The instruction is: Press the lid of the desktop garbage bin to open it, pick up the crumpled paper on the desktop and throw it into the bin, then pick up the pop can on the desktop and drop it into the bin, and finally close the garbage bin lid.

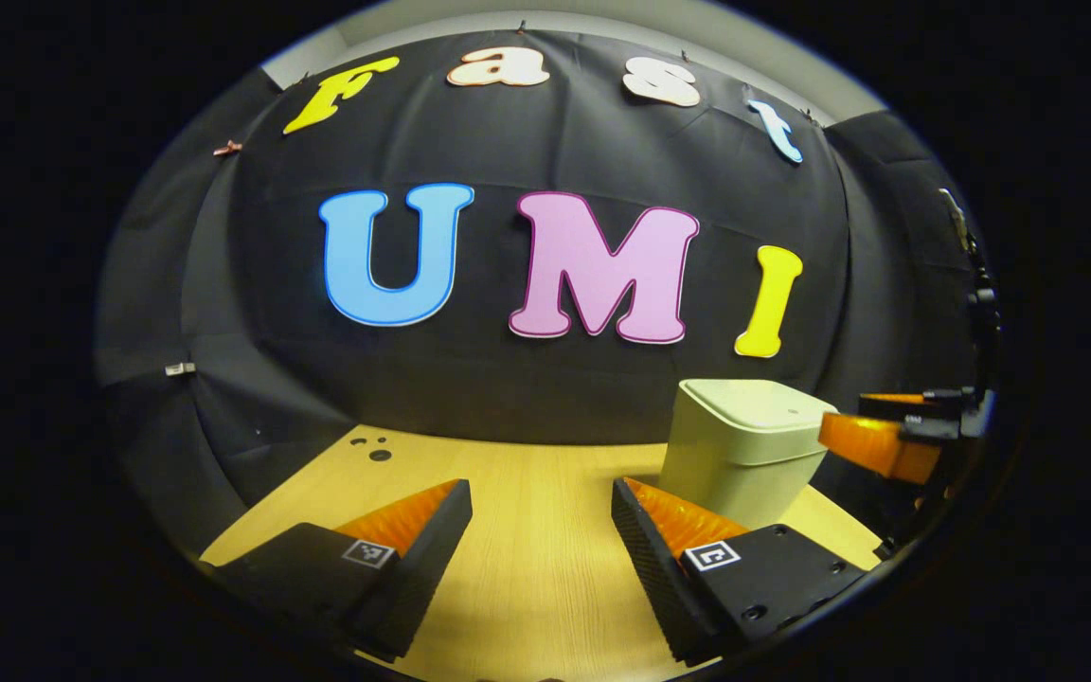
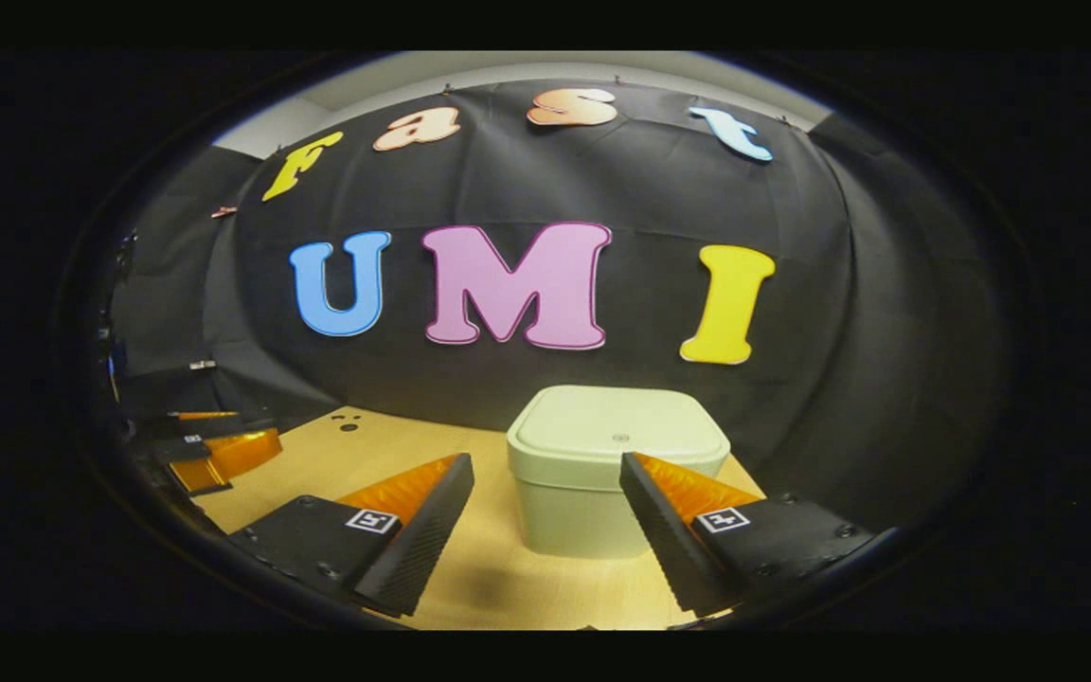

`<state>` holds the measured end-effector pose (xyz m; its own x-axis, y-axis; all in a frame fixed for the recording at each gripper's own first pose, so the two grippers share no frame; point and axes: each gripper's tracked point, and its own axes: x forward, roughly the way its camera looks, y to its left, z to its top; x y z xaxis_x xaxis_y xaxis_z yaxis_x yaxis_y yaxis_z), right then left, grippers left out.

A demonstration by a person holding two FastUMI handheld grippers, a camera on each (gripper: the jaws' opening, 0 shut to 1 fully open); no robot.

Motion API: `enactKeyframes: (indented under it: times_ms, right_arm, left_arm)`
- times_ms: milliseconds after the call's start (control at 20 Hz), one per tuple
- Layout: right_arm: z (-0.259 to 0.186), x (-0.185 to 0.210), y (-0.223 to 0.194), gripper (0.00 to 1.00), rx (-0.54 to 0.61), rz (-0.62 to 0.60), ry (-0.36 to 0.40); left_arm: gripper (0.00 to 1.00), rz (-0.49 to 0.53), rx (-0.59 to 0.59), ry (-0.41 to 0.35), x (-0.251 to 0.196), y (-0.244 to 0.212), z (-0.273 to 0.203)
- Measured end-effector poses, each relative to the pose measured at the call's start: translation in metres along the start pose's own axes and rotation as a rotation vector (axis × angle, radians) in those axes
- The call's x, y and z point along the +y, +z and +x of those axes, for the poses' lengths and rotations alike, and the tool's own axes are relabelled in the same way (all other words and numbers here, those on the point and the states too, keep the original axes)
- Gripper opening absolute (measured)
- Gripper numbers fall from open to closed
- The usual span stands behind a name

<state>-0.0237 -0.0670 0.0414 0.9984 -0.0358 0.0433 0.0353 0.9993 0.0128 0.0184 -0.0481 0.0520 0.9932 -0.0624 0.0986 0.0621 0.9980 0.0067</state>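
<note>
Hovering left tongs parted, bin lidded, right tongs parted

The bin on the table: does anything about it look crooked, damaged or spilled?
Nothing stands out. The bin stands upright on the table, its lid shut flat, with no spill or damage visible.

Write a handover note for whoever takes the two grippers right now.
Left hand-held gripper: open, holding nothing, low over the wooden table, bin to its right.
Right hand-held gripper: open, holding nothing, facing the bin.
Garbage bin: upright at the table's back, lid closed.
Crumpled paper and pop can: not in sight here, so I cannot say whether they are already in the bin. Check that first; if they are not, open the lid and start there.
</note>
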Motion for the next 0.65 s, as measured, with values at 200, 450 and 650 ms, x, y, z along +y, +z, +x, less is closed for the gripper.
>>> enactKeyframes:
  times_ms: [200, 450, 650]
  right_arm:
    - [-0.011, -0.016, -0.029, 0.98, 0.064, 0.037, 0.008]
    - [-0.014, -0.027, -0.039, 0.99, 0.086, 0.109, -0.001]
    - [-0.018, -0.024, -0.044, 0.99, 0.097, 0.099, -0.018]
  left_arm:
    - [0.95, 0.008, -0.018, 0.026, -0.013, 0.01, -0.006]
    - [0.95, -0.008, 0.012, 0.064, -0.012, 0.0, -0.017]
    - [0.95, -0.048, 0.045, 0.074, 0.0, -0.012, -0.019]
